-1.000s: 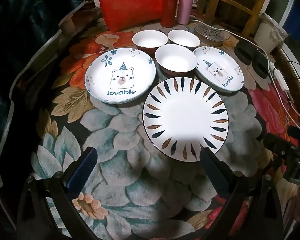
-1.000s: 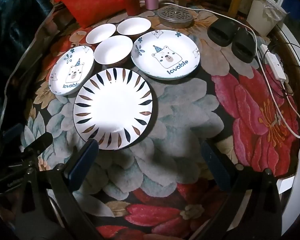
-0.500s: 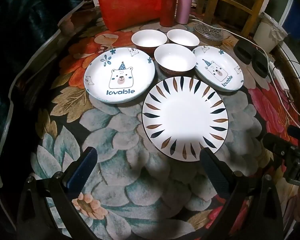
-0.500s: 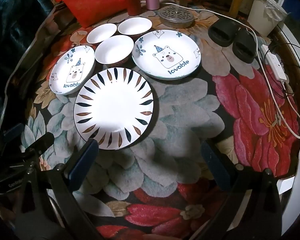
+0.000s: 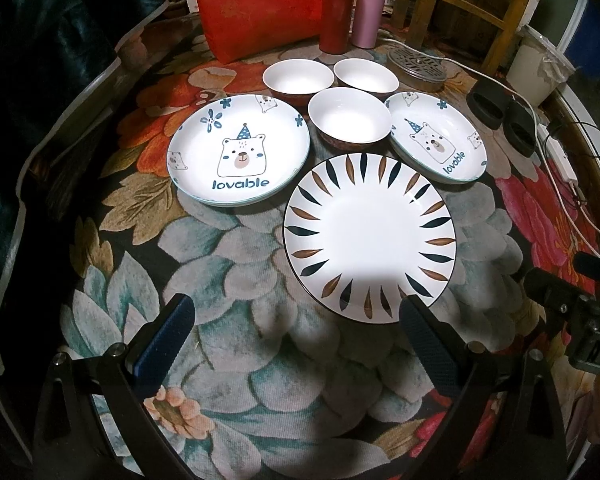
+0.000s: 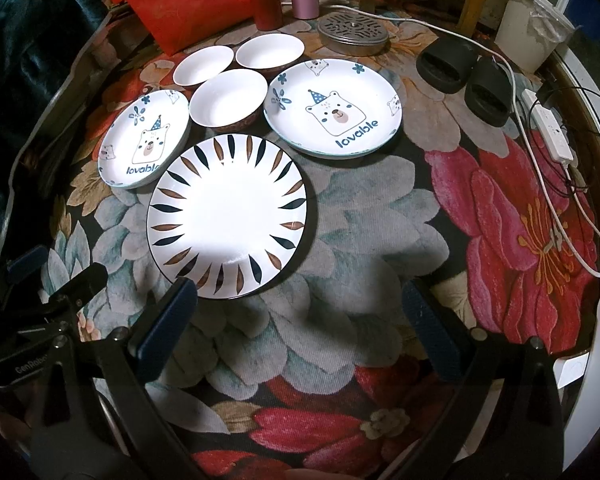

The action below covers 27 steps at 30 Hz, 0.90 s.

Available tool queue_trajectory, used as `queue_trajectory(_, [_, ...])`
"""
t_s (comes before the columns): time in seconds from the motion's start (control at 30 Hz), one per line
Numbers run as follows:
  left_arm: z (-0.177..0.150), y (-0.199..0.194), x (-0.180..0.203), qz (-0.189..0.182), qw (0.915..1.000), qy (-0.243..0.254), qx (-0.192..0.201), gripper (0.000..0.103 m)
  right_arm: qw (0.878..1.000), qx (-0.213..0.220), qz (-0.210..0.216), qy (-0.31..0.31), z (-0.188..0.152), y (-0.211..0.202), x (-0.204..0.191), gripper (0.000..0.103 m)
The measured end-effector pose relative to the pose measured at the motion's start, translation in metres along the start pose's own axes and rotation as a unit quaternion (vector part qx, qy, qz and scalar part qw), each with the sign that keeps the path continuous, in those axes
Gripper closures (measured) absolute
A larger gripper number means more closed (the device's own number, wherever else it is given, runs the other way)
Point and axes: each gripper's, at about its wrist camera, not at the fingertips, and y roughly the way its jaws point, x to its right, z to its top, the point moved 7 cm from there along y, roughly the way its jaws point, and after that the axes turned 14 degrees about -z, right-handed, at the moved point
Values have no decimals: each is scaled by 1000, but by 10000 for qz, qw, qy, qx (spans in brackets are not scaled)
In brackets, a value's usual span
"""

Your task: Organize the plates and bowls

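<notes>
**Hovering over the dishes: both grippers spread wide, nothing held**

Seen from the left wrist: left gripper with jaws set wide apart, empty, poised above the floral tablecloth; blue-padded fingertips clear of every dish, the right-hand one just at the near rim of the leaf-pattern plate, contact impossible to judge. Behind that plate, nearest bowl flanked by the left bear plate and the right bear plate; two further bowls, left rear bowl and right rear bowl, side by side farther back. Beyond these, red flask, pink flask and red bag. Part of the other device visible at the right edge.

Seen from the right wrist: right gripper likewise fully spread and gripping nothing, above bare cloth just right of the leaf-pattern plate; left fingertip near that plate's front rim. Right bear plate ahead, nearest bowl between it and the left bear plate. Metal grated lid, black slippers and white power strip toward the far right.
</notes>
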Motion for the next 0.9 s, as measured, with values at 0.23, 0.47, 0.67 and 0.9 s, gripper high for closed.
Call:
queue_trajectory(0.23, [0, 0, 0, -2, 10000, -3, -2, 0, 10000, -5, -10, 1, 0, 0, 1, 1])
queue_trajectory(0.47, [0, 0, 0, -7, 10000, -2, -3, 0, 10000, 0, -17, -4, 0, 3, 2, 1])
queue_trajectory(0.67, [0, 0, 0, -6, 10000, -7, -2, 0, 10000, -6, -22, 2, -1, 1, 2, 1])
queue_trajectory(0.9, [0, 0, 0, -8, 10000, -8, -7, 0, 10000, -11, -29, -2, -2, 2, 3, 1])
